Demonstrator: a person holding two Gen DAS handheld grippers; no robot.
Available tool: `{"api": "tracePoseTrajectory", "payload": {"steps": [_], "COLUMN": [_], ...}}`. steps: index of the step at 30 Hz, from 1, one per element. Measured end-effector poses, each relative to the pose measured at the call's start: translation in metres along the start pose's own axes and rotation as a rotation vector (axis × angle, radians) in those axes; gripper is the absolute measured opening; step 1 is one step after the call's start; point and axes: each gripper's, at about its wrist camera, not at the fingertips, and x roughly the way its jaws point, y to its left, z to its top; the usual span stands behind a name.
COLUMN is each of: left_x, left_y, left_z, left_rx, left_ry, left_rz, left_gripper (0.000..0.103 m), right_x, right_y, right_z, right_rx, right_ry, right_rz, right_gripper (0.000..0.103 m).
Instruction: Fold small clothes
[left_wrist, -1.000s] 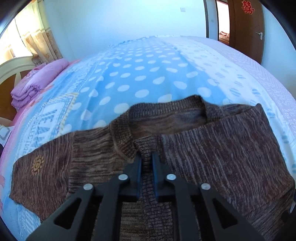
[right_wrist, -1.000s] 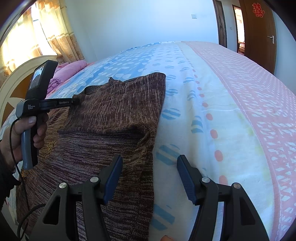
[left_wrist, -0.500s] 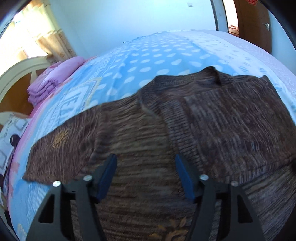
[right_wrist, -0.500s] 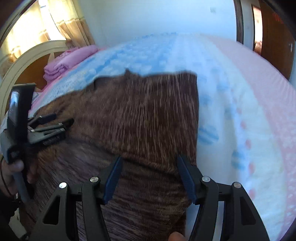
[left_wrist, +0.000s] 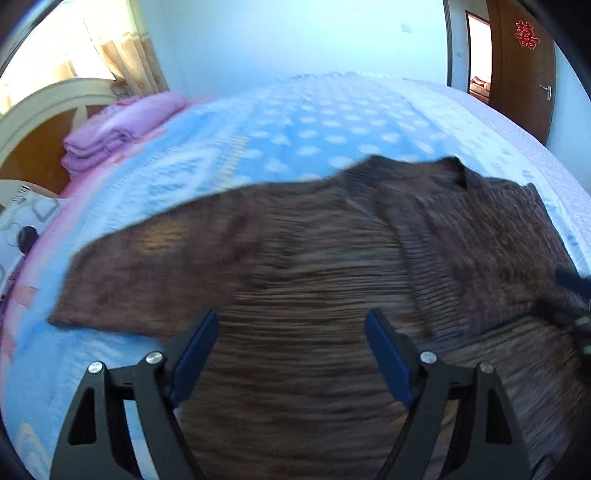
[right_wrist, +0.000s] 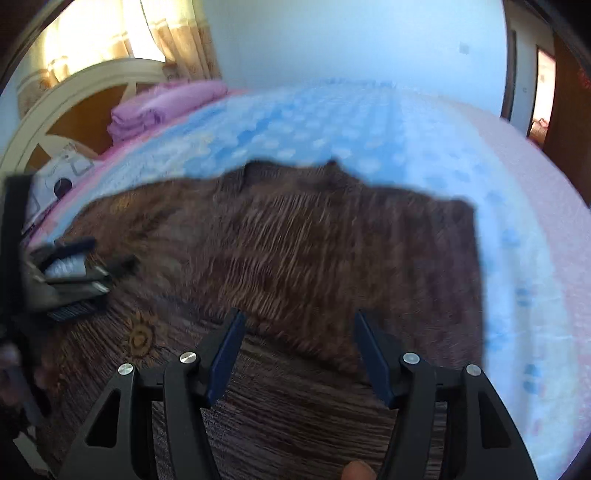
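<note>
The brown marled knit sweater (left_wrist: 332, 258) lies flat on the blue dotted bed (left_wrist: 314, 122); soft, limp and light, best pinched at the hem or sleeve edge. Left hand-held gripper (left_wrist: 291, 354) is opening, empty; right hand-held gripper (right_wrist: 299, 354) is parted, empty.

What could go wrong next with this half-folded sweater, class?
1. The brown knitted sweater has one sleeve folded across its body, unpinned; it may slip open.
2. The other sleeve still lies spread on the blue dotted bedsheet.
3. The left claw is opening, gripping nothing.
</note>
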Motion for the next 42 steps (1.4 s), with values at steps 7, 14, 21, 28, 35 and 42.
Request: {"api": "tracePoseTrajectory", "payload": {"steps": [7, 14, 21, 28, 35, 42], "left_x": [0.002, 0.022, 0.044, 0.045, 0.047, 0.042], "left_y": [0.12, 0.216, 0.24, 0.256, 0.273, 0.286], "left_z": [-0.011, -0.035, -0.049, -0.049, -0.048, -0.051], "left_rx": [-0.097, -0.333, -0.344, -0.361, -0.421, -0.457], "left_ry": [-0.01, 0.057, 0.135, 0.122, 0.117, 0.119], "left_rz": [0.203, 0.289, 0.324, 0.357, 0.373, 0.353], "left_gripper": [0.084, 0.085, 0.091, 0.091, 0.091, 0.091], "right_x": [-0.013, -0.037, -0.024, -0.046, -0.049, -0.074], "right_y": [0.024, 0.025, -0.092, -0.131, -0.1, -0.099], "right_z": [-0.007, 0.008, -0.004, -0.021, -0.047, -0.046], "right_rx": [-0.103, -0.067, 0.097, 0.193, 0.128, 0.17], "right_ry": [0.066, -0.127, -0.012, -0.021, -0.027, -0.064], "right_rz": [-0.11, -0.179, -0.461, -0.464, -0.322, -0.381], "right_gripper": [0.063, 0.063, 0.062, 0.06, 0.061, 0.065]}}
